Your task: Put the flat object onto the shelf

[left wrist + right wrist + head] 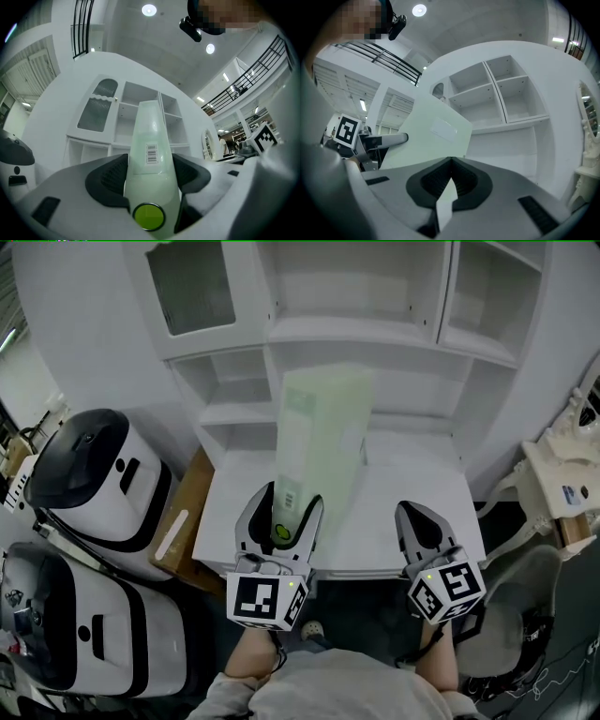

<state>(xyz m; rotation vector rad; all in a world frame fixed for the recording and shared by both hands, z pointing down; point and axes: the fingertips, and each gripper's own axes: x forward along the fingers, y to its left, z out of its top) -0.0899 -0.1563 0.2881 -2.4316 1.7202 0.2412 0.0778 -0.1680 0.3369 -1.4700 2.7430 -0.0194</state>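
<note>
Left gripper (pixel 289 507) clamps pale green flat box (pixel 323 427), tilted toward shelf (pixel 356 329); right gripper (pixel 414 517) apparently closed, empty.

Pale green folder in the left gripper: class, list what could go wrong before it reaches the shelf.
1. The left gripper pinches the pale green folder only at its bottom end, so the tall free part may swing or slip.
2. Its top corner could knock a board of the white shelf unit.
3. The right gripper is shut and apart from it, giving no support.
</note>
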